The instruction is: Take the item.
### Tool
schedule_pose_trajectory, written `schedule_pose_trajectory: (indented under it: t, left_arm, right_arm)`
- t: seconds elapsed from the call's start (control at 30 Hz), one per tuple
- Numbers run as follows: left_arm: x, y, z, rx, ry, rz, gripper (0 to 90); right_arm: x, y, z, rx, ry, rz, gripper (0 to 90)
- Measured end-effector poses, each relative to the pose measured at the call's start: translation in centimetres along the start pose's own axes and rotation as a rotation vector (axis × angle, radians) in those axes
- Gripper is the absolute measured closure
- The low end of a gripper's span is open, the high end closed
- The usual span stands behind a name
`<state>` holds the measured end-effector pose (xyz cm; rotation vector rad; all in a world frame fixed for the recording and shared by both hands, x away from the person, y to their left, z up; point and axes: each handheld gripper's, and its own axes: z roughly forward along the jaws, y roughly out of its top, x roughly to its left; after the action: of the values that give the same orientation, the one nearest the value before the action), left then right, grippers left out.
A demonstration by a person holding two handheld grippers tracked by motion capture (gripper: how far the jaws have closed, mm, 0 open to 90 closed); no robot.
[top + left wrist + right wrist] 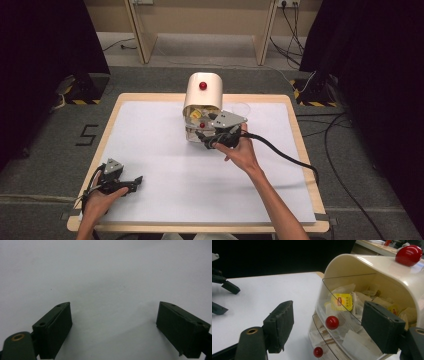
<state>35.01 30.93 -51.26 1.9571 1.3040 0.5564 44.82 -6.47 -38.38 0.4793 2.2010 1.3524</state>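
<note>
Grey carpet runs around a light wooden table (295, 125) whose top is covered by a smooth, matt white sheet (160, 150), and dark curtains hang at both sides of the room. Toward the far middle of the sheet stands a cream plastic tea-bag box with a rounded, arched hood (202, 92); a glossy red ball knob (408, 254) sits on top of the hood. Its front is a curved clear plastic flap (342, 322), swung open over the upper compartment, with a smaller shiny red knob (332, 322) on it; a second red knob (318, 352) marks the clear drawer front below. Inside lie crumpled paper tea-bag sachets, white and pale, one with a yellow printed label (342, 302). The right gripper (212, 141), black with a grey three-cornered plate and a thick black cable, is held just in front of the box; in the right gripper view its blocky, rough-edged black jaws stand wide apart and released, with the box's open front between and beyond them and nothing pressed by the pads. The left gripper (131, 184) rests near the front left corner of the sheet, well apart from the box, its flat, square-cut jaws likewise spread over bare white surface, grasping nothing.
</note>
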Motion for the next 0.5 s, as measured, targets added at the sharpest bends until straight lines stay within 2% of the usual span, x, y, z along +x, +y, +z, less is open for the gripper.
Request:
schedule_pose_trajectory:
  t: [0.07, 0.5]
  left_arm:
    - [0.0, 0.0, 0.0, 0.000, -0.001, 0.000, 12.0]
    - [0.0, 0.0, 0.0, 0.000, 0.000, 0.000, 12.0]
  right_arm:
    - [-0.1, 0.1, 0.2, 0.000, -0.009, -0.001, 26.5]
    - [-0.6, -0.4, 2.0, 0.016, 0.007, -0.002, 24.7]
